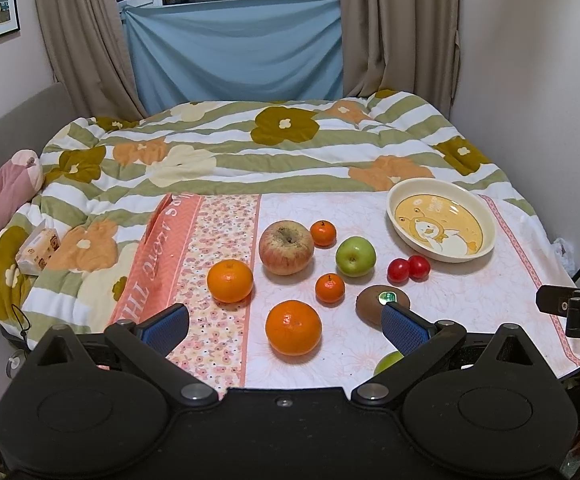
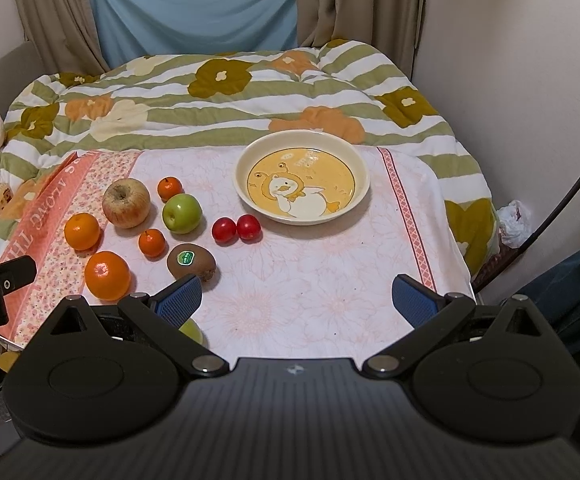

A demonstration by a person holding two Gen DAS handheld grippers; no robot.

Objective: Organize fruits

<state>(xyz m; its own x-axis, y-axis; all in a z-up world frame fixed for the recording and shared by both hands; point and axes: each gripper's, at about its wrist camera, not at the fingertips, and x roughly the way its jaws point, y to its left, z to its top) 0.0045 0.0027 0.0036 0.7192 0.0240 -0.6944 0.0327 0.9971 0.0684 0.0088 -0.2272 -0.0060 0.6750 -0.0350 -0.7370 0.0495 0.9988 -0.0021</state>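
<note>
Fruit lies loose on a pink floral cloth (image 2: 310, 280): a red-yellow apple (image 1: 286, 246) (image 2: 126, 202), a green apple (image 1: 355, 256) (image 2: 182, 213), two large oranges (image 1: 293, 327) (image 1: 230, 281), two small mandarins (image 1: 330, 288) (image 1: 323, 233), a kiwi (image 1: 374, 300) (image 2: 190, 261) with a green sticker and two red cherry tomatoes (image 1: 408, 268) (image 2: 237, 229). A cream plate (image 1: 406, 236) (image 2: 250, 196) with a duck picture sits empty to the right. My left gripper (image 1: 286, 326) is open above the near orange. My right gripper (image 2: 297, 299) is open over bare cloth. A second green fruit (image 1: 388, 361) (image 2: 192, 330) is partly hidden under a finger.
The cloth covers a small table set against a bed with a flowered green-striped quilt (image 1: 230, 148). A pink plush (image 1: 2, 200) and a tissue pack (image 1: 36, 250) lie at the left. A wall (image 2: 530, 80) and a dark cable (image 2: 562, 208) stand at the right.
</note>
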